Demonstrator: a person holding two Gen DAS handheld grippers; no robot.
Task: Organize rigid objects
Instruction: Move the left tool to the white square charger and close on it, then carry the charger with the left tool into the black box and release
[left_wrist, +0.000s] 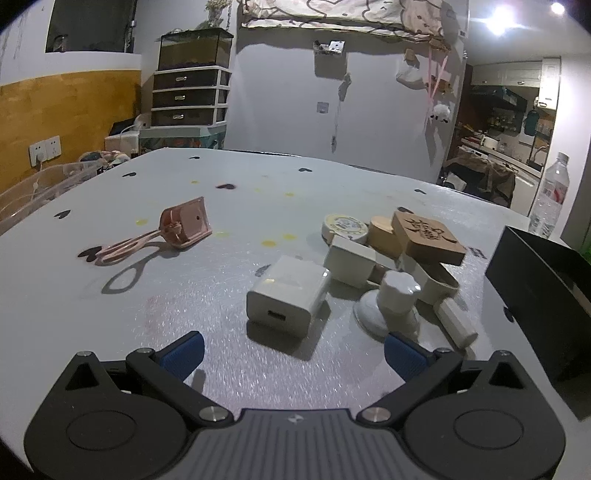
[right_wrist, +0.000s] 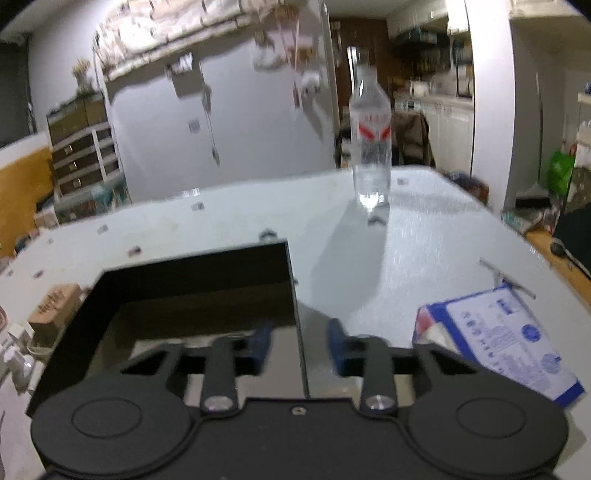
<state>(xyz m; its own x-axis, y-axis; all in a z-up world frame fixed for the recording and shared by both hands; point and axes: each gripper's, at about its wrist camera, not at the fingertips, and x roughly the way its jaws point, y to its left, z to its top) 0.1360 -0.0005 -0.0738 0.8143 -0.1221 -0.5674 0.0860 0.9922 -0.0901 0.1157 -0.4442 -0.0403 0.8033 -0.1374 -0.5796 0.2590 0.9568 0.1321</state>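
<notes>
both sets of fingers noted: left gripper (left_wrist: 291, 349) stands wide apart at lower centre, holding nothing; right gripper (right_wrist: 300, 347) sits narrowed astride the right wall of the black box (right_wrist: 295, 295), pads not seen pressing. table (left_wrist: 184, 314) fills mid-frame. white charger (left_wrist: 286, 295) lies just ahead, centre. wooden block (left_wrist: 428, 236) tops the clutter at right. pink clip (left_wrist: 184, 225) sits left.

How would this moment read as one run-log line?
left gripper: open, empty, facing white charger | right gripper: jaws astride black box wall, not touching
</notes>
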